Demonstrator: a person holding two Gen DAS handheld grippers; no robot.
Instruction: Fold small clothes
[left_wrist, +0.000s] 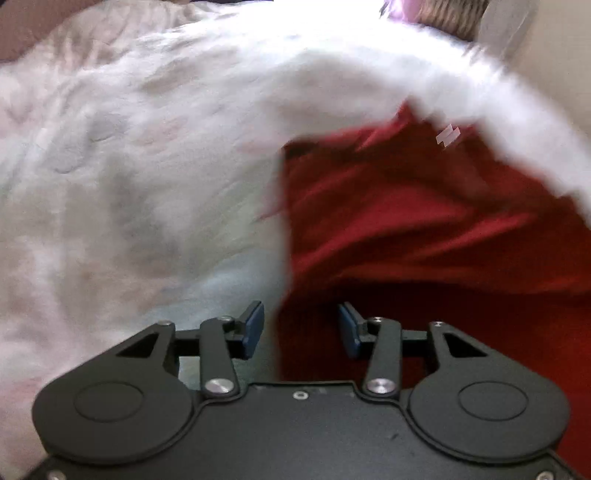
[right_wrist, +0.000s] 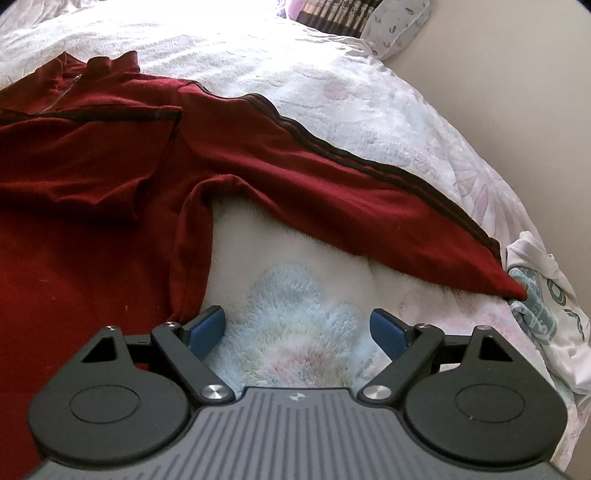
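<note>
Fleecy white bedding (right_wrist: 332, 122) with faint pastel patterns covers the bed, and a dark red jacket (right_wrist: 110, 177) with black sleeve stripes lies spread over its left part, one sleeve (right_wrist: 369, 199) reaching toward the right edge. Its cuff touches a crumpled white printed garment (right_wrist: 546, 306) at that edge. The right gripper (right_wrist: 297, 328) hovers with fingers wide apart, holding nothing. The left gripper (left_wrist: 301, 325) is also spread, the jacket's blurred edge (left_wrist: 406, 221) between its fingers, ungripped.
</note>
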